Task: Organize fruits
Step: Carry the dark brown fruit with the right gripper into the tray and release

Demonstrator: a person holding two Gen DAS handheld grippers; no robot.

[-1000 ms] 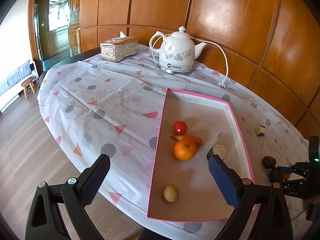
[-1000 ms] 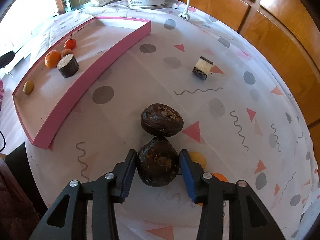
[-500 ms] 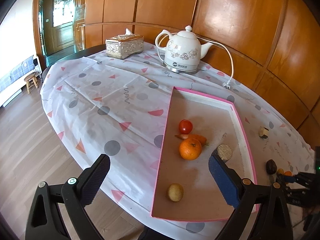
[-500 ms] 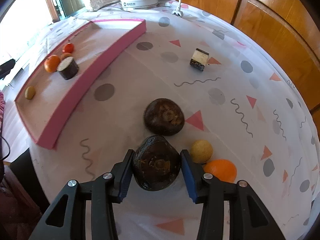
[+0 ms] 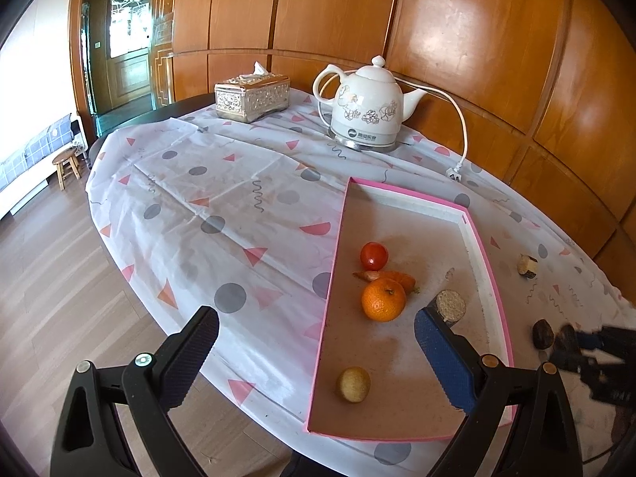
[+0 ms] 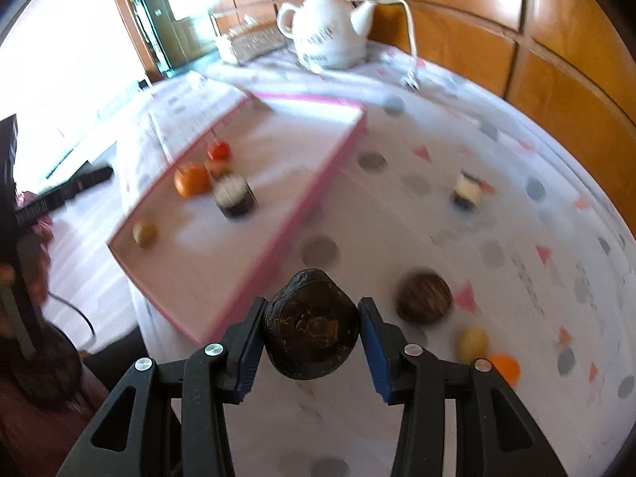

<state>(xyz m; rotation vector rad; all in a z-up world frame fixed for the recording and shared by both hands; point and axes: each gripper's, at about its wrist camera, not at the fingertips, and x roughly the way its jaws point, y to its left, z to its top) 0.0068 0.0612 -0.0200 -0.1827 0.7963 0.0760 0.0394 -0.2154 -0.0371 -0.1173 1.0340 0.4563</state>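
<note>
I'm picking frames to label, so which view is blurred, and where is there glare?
Right wrist view: motion-smeared across the pink tray and kettle, only the dark fruit in the right gripper sharp; window area blown out. Left wrist view: sharp, with glare patches on the wood panelling.

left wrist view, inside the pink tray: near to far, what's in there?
Inside the pink tray, near to far: small yellow-brown fruit → orange → carrot piece → red tomato. The cut round piece sits level with the orange, so I left it out.
</note>
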